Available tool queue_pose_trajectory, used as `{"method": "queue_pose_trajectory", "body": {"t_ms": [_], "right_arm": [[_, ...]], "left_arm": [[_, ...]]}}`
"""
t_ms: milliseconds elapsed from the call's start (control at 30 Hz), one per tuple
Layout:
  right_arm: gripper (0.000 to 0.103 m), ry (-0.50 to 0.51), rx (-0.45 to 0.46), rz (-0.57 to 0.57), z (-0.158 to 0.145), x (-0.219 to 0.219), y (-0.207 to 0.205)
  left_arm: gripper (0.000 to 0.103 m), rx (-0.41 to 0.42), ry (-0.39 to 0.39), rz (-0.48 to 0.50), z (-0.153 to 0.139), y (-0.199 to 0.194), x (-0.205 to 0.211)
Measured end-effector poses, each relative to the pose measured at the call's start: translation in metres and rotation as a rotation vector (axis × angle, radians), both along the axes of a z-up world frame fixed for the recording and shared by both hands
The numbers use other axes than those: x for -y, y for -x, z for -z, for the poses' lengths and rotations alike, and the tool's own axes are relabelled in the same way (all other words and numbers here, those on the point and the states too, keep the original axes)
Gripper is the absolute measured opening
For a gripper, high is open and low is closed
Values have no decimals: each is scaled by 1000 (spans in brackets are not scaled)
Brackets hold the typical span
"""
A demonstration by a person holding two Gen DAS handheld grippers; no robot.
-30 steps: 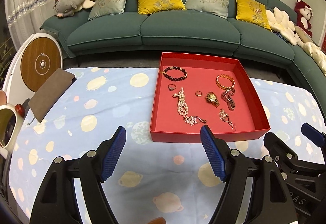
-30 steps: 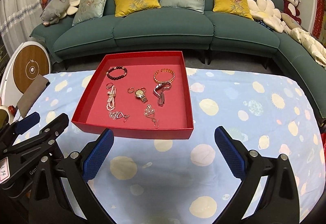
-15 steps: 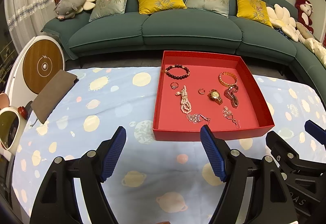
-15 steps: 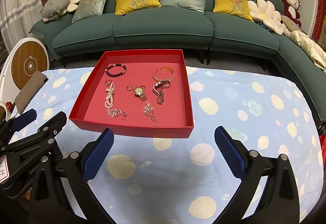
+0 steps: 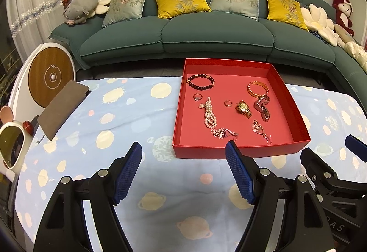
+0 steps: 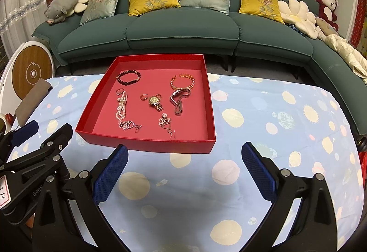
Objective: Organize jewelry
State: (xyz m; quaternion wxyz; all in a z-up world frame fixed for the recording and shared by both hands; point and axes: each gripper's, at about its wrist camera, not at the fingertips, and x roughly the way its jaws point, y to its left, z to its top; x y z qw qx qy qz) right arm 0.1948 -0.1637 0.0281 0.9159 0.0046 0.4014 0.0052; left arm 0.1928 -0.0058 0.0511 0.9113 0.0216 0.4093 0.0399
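Observation:
A shallow red tray (image 5: 197, 151) (image 6: 146, 145) stands on the table and holds several pieces of jewelry: a dark bead bracelet (image 5: 200, 81) (image 6: 129, 77), a gold bangle (image 5: 258, 89) (image 6: 182, 82), a gold watch (image 5: 243, 108) (image 6: 154, 101), a pearl strand (image 5: 209, 115) (image 6: 121, 106) and flower earrings (image 5: 223, 132) (image 6: 165, 124). My left gripper (image 5: 183, 155) is open and empty, in front of the tray's near left corner. My right gripper (image 6: 184, 156) is open and empty, in front of the tray's near right corner.
The table wears a pale blue planet-print cloth (image 5: 114, 114) (image 6: 275, 114). A brown pouch (image 5: 62, 108) lies at its left edge beside a round wood-faced device (image 5: 51, 76) and a small mirror (image 5: 11, 148). A green sofa (image 5: 218, 34) with cushions stands behind.
Both grippers have drawn back and risen slightly, so the tray sits a little farther off in each view. Nothing in the tray has moved.

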Motion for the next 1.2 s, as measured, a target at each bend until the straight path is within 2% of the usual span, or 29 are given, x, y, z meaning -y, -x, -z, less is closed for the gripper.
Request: {"method": "queue_pose_trajectory", "body": {"t_ms": [1200], "right_arm": [[97,13,-7,13,6,3,4]], "left_arm": [[71,-8,-8,-10,4,0,-2]]}}
